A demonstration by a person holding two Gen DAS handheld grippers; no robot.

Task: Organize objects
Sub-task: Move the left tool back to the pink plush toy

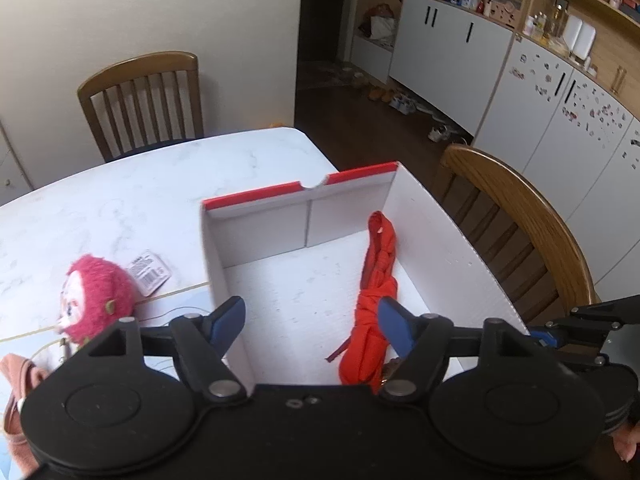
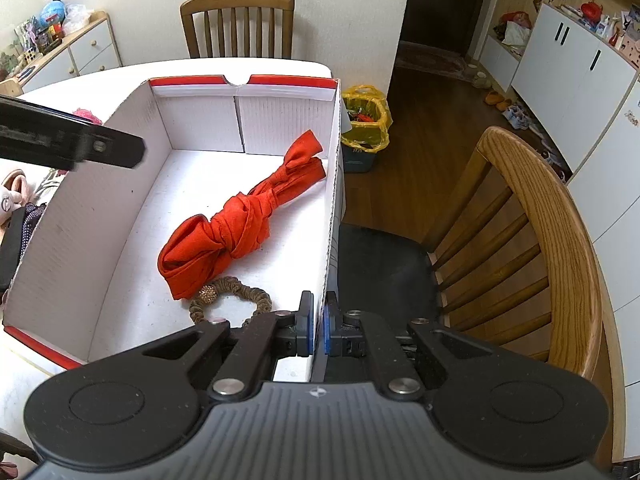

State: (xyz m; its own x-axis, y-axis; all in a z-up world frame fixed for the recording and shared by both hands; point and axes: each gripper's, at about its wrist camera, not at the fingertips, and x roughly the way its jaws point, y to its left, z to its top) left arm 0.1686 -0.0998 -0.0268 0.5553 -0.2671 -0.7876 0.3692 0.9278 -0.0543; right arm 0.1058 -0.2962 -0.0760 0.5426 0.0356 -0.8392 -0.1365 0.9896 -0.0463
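Clamping the right wall of the white cardboard box (image 2: 100, 216) near its close corner: right gripper (image 2: 317, 330), blue pads pressed flat on either side of the thin card. Hovering over the box's left wall, left gripper (image 1: 310, 326) spread wide with nothing between the blue fingers (image 1: 230, 316) — the wall just below the left one. Inside the box, lying on the floor towards the right wall: knotted red cloth (image 2: 244, 216), lengthwise, one end near the far wall, and touching its near end a brown beaded hair tie (image 2: 232, 300). Red trim along the far rim, with a small notch at its middle. Outside the box on the marble table (image 1: 140, 184), to the left — pink plush toy (image 1: 96, 296) with a paper tag (image 1: 150, 272) beside it. Beyond the table, wooden chair (image 1: 144, 100); another wooden chair (image 2: 532, 248) at the right.
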